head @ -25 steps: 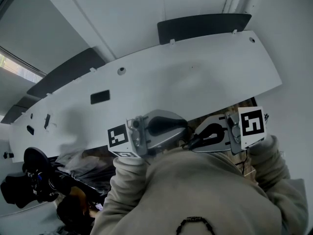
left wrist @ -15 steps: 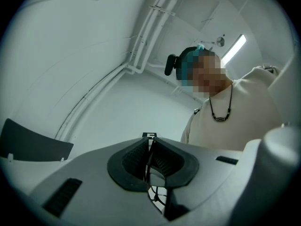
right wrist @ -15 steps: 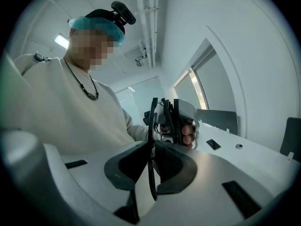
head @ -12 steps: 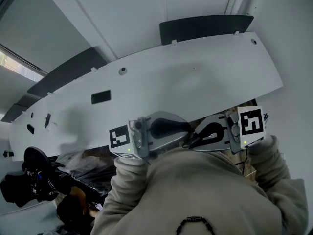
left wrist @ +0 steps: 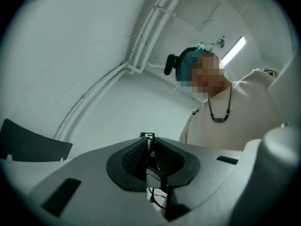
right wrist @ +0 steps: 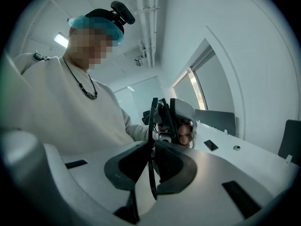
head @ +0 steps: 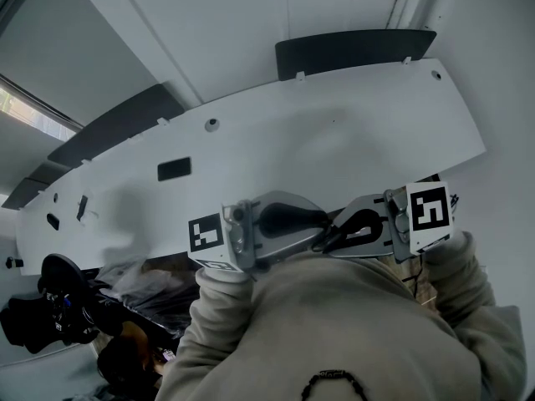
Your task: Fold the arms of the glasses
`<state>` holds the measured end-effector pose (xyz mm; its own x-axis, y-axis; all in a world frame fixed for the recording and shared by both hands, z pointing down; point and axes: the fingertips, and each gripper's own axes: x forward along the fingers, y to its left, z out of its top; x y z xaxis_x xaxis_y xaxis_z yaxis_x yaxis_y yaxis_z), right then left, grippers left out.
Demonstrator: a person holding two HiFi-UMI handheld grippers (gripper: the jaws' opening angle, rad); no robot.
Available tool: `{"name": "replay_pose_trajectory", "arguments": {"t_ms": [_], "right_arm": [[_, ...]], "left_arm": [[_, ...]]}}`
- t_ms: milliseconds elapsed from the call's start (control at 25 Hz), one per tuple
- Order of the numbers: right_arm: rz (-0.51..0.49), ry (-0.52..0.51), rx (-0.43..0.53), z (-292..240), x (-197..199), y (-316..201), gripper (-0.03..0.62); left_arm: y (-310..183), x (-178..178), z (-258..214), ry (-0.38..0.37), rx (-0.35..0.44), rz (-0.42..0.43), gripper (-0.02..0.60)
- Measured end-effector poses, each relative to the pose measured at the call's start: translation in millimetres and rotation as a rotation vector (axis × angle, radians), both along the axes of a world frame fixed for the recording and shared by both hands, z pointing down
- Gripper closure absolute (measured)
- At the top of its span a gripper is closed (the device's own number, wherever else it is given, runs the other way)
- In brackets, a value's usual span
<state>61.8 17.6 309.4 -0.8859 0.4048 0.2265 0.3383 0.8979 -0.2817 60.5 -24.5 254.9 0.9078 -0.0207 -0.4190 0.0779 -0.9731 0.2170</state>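
The black-framed glasses (right wrist: 152, 119) hang between my two grippers, close to the person's chest. My right gripper (right wrist: 151, 149) is shut on a thin black part of the frame, which runs upright through its pads. My left gripper (left wrist: 148, 147) holds another part of the glasses (left wrist: 156, 175). Its jaws have just been opening a little, and the frame still sits in the narrow gap against the pads. In the head view the left gripper (head: 313, 234) and right gripper (head: 336, 239) point at each other, and the glasses (head: 326, 243) show only as a dark sliver.
A long white table (head: 334, 140) lies beyond the grippers, with dark chair backs (head: 351, 48) behind it. Black gear (head: 58, 307) sits at the lower left. The person's cream sweater (head: 334, 332) fills the near foreground. A hand (right wrist: 186, 134) grips the left gripper's handle.
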Motion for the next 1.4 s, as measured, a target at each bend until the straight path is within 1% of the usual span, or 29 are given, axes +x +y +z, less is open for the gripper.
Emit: {"name": "replay_pose_trajectory", "arguments": {"t_ms": [120, 200, 240, 280, 320, 400, 600, 640, 680, 720, 760, 880, 960, 1040, 1160, 1320, 1400], "right_arm": [[-0.003, 0.006, 0.008, 0.3, -2.9, -4.4, 0.536], [0.01, 0.032, 0.036, 3.1, -4.9, -12.7, 0.536], [0.016, 0.044, 0.056, 4.2, -5.5, -17.1, 0.536], [0.023, 0.051, 0.07, 4.6, -6.0, -21.2, 0.536], [0.033, 0.057, 0.076, 5.4, -6.1, -25.7, 0.536], [0.058, 0.09, 0.087, 12.4, -4.3, -36.7, 0.536], [0.149, 0.205, 0.125, 43.8, 1.1, -74.2, 0.536], [0.165, 0.232, 0.135, 51.8, 2.1, -82.1, 0.536], [0.181, 0.261, 0.147, 60.2, 3.1, -90.0, 0.536], [0.198, 0.293, 0.161, 69.1, 4.1, -98.0, 0.536], [0.217, 0.324, 0.174, 78.5, 5.4, -106.1, 0.536], [0.258, 0.422, 0.216, 110.9, 10.8, -129.7, 0.536], [0.257, 0.488, 0.247, 134.3, 12.8, -141.7, 0.536], [0.243, 0.538, 0.257, 155.3, 11.3, -149.7, 0.536], [0.212, 0.582, 0.254, 184.0, 2.9, -157.8, 0.536], [0.16, 0.671, 0.322, 225.2, -9.4, -168.6, 0.536], [0.128, 0.694, 0.334, 240.5, -17.4, -171.8, 0.536]], "left_arm": [[-5.4, -2.5, 0.8, -0.006, -0.002, -0.018, 0.541], [-15.4, -5.1, 3.3, -0.019, -0.007, -0.074, 0.54], [-22.1, -7.8, 5.5, -0.026, -0.013, -0.115, 0.52], [-29.0, -12.4, 7.9, -0.03, -0.023, -0.156, 0.458], [-35.2, -18.8, 9.8, -0.026, -0.036, -0.193, 0.414], [-42.9, -33.5, 11.8, -0.013, -0.058, -0.246, 0.357], [-42.3, -64.0, 18.9, -0.016, -0.066, -0.339, 0.351], [-38.4, -68.1, 21.5, -0.024, -0.059, -0.35, 0.36], [-32.8, -71.3, 23.9, -0.032, -0.049, -0.353, 0.404], [-26.8, -74.1, 26.6, -0.04, -0.043, -0.355, 0.522], [-21.5, -76.8, 29.9, -0.046, -0.044, -0.358, 0.567], [-10.0, -85.5, 45.3, -0.058, -0.092, -0.393, 0.575], [-1.7, -93.7, 56.3, -0.059, -0.137, -0.431, 0.576], [8.6, -102.7, 64.9, -0.054, -0.175, -0.47, 0.576], [24.2, -116.2, 74.9, -0.042, -0.217, -0.533, 0.577], [46.1, -134.3, 85.6, -0.035, -0.26, -0.617, 0.576], [56.1, -142.3, 89.1, -0.031, -0.275, -0.66, 0.576]]}}
